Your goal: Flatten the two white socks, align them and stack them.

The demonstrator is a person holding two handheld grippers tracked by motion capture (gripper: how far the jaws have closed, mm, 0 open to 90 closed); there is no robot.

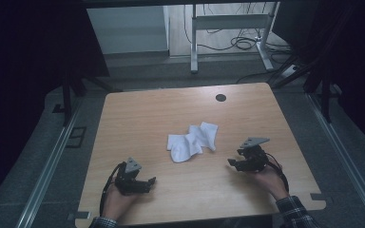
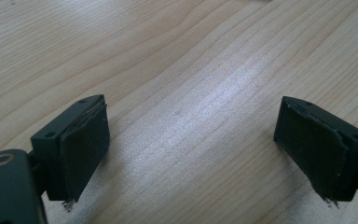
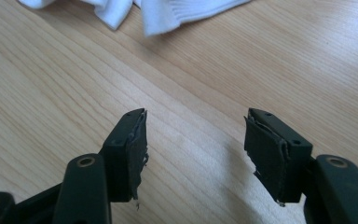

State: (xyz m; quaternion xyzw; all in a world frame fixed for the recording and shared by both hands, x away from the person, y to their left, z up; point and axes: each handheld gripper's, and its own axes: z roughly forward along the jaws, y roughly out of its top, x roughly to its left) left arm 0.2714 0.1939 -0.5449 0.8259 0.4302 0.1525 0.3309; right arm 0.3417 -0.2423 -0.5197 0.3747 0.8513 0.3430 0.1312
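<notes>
Nearest my camera: my right gripper (image 3: 193,140), black jaws with frayed pads, parted over bare wood, nothing between them. The crumpled white ribbed-knit socks (image 3: 168,11) lie just past its tips, apart from the pads. From the high view, the white socks (image 1: 192,141) sit bunched in a loose heap near the middle of the light wooden table (image 1: 138,114), flat on the top, one cuff end pointing toward the far right. My right gripper (image 1: 235,161) is near the heap, on its right and closer to me, not touching. My left gripper (image 1: 148,183) is well apart at the near left; its jaws (image 2: 191,144) stand wide open and empty.
</notes>
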